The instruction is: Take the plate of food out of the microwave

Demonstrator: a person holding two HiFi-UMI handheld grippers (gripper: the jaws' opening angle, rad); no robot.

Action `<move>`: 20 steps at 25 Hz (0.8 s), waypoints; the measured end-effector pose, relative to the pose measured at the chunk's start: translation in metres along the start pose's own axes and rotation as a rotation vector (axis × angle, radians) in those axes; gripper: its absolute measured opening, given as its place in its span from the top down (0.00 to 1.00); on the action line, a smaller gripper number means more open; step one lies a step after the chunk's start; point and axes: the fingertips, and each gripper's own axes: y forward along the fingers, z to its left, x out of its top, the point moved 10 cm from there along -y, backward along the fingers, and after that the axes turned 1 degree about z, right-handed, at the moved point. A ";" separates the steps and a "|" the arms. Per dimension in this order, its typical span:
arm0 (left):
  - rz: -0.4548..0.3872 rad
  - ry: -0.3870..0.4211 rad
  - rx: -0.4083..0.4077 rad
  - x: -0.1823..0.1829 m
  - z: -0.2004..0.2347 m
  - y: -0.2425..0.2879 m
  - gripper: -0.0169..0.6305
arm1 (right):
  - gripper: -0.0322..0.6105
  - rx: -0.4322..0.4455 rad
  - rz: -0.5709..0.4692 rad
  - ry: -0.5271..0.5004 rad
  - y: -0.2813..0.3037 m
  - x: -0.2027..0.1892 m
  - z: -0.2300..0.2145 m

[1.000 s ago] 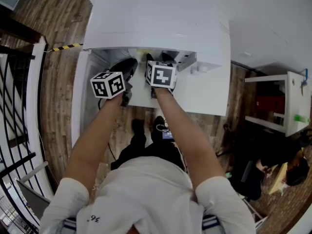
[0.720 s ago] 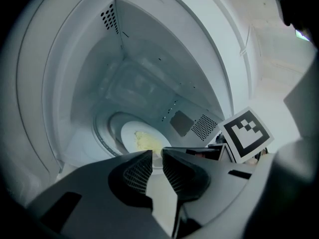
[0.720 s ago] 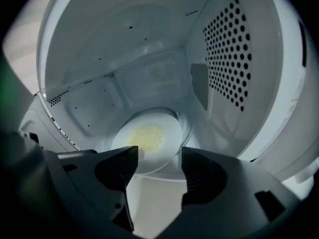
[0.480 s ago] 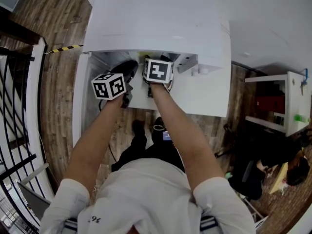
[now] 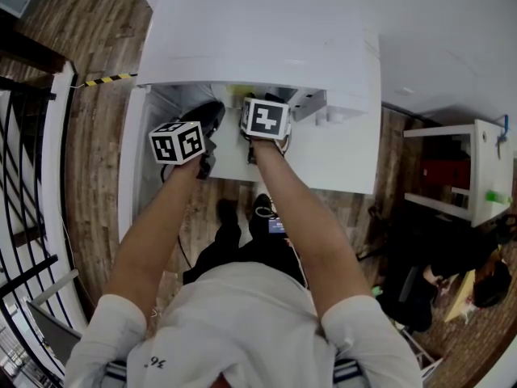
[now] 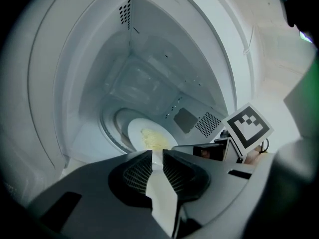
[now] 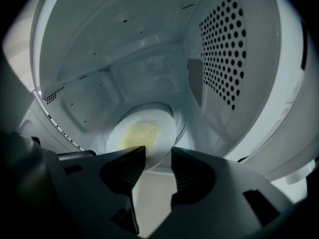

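A white plate (image 7: 149, 133) with a flat yellow portion of food (image 7: 139, 133) lies on the round turntable inside the open white microwave (image 5: 258, 39). My right gripper (image 7: 158, 156) is at the plate's near rim. Its jaws have just been closing, and the rim shows between the tips; I see no pad pressing on it. My left gripper (image 6: 157, 156) waits at the cavity mouth, just short of the plate (image 6: 149, 136), its jaws a thin gap apart with nothing in it. Both marker cubes (image 5: 178, 141) (image 5: 266, 120) show at the opening.
The microwave stands on a white table (image 5: 339, 160) with its door (image 5: 133, 168) swung open at the left. Perforated cavity walls (image 7: 224, 54) close in on the right gripper. White shelving (image 5: 477, 168) stands off to the right on the wood floor.
The right gripper's cube has shifted slightly toward the cavity and tipped a little. The left gripper has stayed where it was.
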 end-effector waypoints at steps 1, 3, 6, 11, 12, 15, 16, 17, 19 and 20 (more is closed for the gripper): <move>0.001 -0.004 0.001 0.000 0.001 0.000 0.90 | 0.70 0.006 -0.001 0.004 -0.001 0.000 0.000; 0.005 -0.009 0.005 -0.001 0.003 -0.001 0.90 | 0.74 -0.002 0.004 0.006 -0.002 0.000 -0.003; 0.013 -0.017 0.010 -0.003 0.006 -0.001 0.90 | 0.77 0.021 -0.025 0.016 -0.002 0.004 -0.005; 0.015 -0.021 0.002 -0.004 0.004 0.000 0.90 | 0.73 0.103 -0.078 0.107 0.003 0.007 -0.004; 0.016 -0.020 0.000 -0.005 0.004 0.000 0.90 | 0.69 0.106 -0.076 0.120 0.003 0.006 -0.004; 0.022 -0.019 -0.005 -0.008 0.003 0.001 0.90 | 0.67 0.107 -0.068 0.150 0.006 0.004 -0.005; 0.023 -0.019 -0.006 -0.008 0.002 0.001 0.90 | 0.67 0.109 -0.065 0.158 0.007 0.004 -0.005; 0.024 -0.019 -0.007 -0.009 0.002 0.001 0.90 | 0.67 0.113 -0.063 0.166 0.009 0.004 -0.005; 0.029 -0.020 -0.009 -0.010 0.001 0.002 0.90 | 0.67 0.129 -0.052 0.187 0.012 0.006 -0.005; 0.031 -0.020 -0.009 -0.011 0.001 0.002 0.90 | 0.67 0.135 -0.045 0.193 0.013 0.008 -0.004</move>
